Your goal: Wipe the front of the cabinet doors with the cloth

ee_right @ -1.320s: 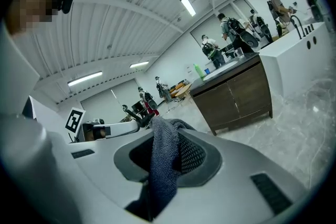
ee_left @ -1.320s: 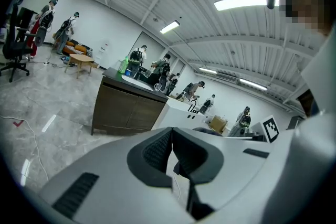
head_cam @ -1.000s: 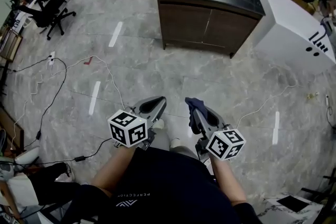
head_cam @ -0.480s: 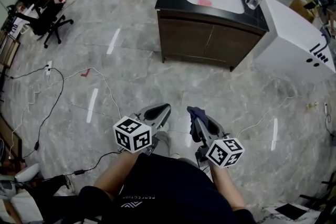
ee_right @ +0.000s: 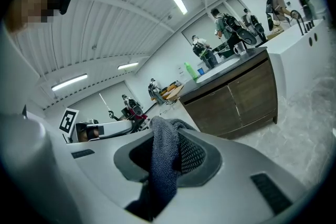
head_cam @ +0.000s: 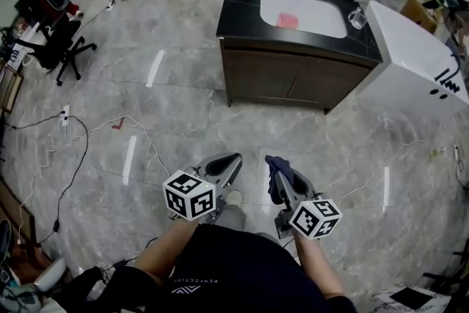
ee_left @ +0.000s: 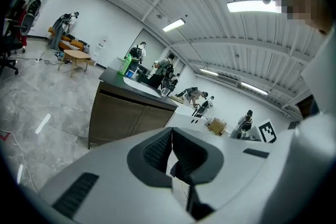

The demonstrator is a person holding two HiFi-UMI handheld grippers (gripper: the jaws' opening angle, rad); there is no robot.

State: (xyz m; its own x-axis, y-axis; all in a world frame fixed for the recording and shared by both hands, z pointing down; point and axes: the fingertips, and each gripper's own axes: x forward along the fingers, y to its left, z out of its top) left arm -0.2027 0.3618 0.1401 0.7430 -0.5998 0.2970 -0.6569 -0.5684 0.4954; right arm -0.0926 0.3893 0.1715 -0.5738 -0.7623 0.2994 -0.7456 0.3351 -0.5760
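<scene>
Low in the head view, at 6 o'clock, the left gripper (head_cam: 229, 161) is seen closed, with nothing between its jaws. Just beside it, at its 3 o'clock, the right gripper (head_cam: 275, 166) is closed tight on the cloth (ee_right: 164, 165), which is bunched up. The doors (head_cam: 297, 83) are found toward 1 o'clock from the grippers, well apart, and are not touched yet. The walk to the cabinet seems to be the step in hand. Next, the cloth must be brought up and pressed flat on a door.
</scene>
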